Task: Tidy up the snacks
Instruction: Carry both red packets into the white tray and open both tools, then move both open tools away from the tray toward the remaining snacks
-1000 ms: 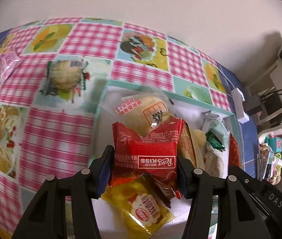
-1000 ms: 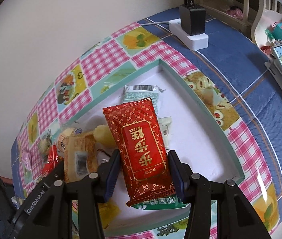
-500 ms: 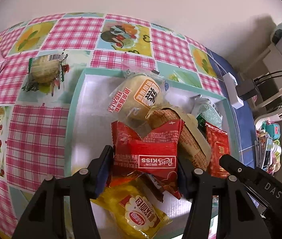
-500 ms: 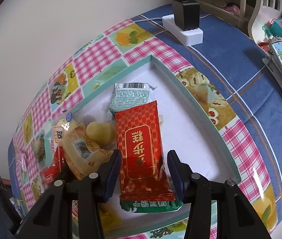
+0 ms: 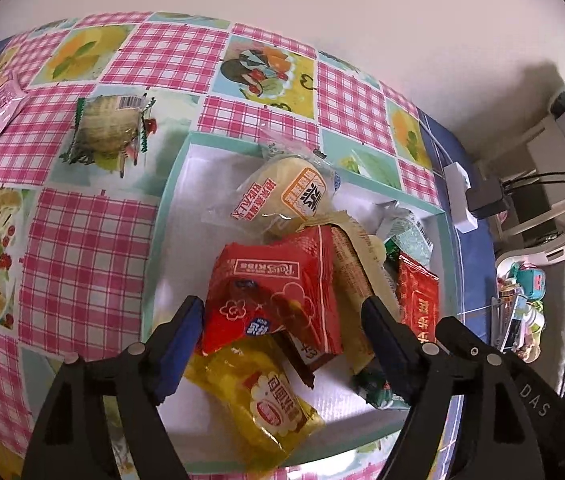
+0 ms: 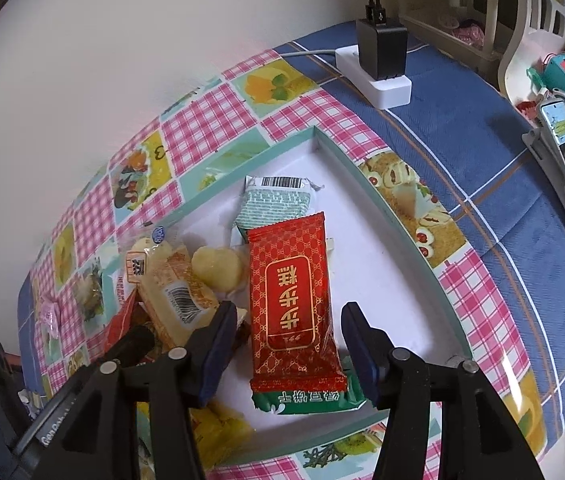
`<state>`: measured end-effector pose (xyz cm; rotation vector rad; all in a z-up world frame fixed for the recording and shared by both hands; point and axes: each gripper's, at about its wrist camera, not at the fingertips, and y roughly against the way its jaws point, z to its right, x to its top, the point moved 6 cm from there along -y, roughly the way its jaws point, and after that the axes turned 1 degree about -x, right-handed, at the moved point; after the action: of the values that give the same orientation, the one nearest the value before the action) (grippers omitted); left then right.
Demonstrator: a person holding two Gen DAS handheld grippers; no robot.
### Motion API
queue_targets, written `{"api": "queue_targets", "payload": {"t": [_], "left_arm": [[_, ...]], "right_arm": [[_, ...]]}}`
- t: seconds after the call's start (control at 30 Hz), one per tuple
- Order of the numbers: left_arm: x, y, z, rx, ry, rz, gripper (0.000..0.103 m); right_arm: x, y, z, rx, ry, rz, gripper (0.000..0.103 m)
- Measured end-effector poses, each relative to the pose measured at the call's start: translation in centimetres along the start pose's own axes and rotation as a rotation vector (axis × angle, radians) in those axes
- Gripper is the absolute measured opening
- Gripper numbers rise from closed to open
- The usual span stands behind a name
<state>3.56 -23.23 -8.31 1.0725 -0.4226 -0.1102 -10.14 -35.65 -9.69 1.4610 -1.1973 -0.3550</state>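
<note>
Ahead of both sets of jaws lies the tray (image 5: 164,216), a shallow white box with a pale green rim, resting on the checked tablecloth (image 5: 82,248); nearly all the snacks are piled in it. Beyond the left jaws sits the pale bun packet (image 5: 282,200), the bulkiest item. Between the left gripper (image 5: 282,336) fingers lies the red Kiss packet (image 5: 278,292), on top of the yellow packet (image 5: 258,396) just below them. The left jaws stand wide, with the red wrapper close to one pad but not pinched, so it looks set down in the tray. The right gripper (image 6: 288,344) is likewise spread wide, and the long red cake bar (image 6: 292,304) lies flat between its fingers, over a green packet (image 6: 306,402) and short of the pale green wafer pack (image 6: 276,200).

Both pieces appear to be placed, so the step in hand is probably the release. To do it well, draw each gripper straight back along its fingers, keeping the pads off the crinkly wrappers so nothing drags out over the rim.

Well beyond the left jaws and off to their left, outside the tray, a clear-wrapped cake (image 5: 108,128) and a small pink packet (image 5: 2,106) lie on the cloth; these seem the ones left to fetch.
</note>
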Motion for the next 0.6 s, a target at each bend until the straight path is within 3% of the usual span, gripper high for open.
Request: {"api": "queue_targets", "payload": {"t": [0.33,0.6], "left_arm": [[0.7,2.8,-0.2,-0.010,0.028,0.024,0.082],[1.2,5.5,-1.9,0.086,0.042,0.099,0.083]], "right_arm": [[0.0,2.0,-1.1,0.009,0.035,0.034,0.058],[-0.6,3.3,-2.4,0.025,0.070,0.051,0.059]]}}
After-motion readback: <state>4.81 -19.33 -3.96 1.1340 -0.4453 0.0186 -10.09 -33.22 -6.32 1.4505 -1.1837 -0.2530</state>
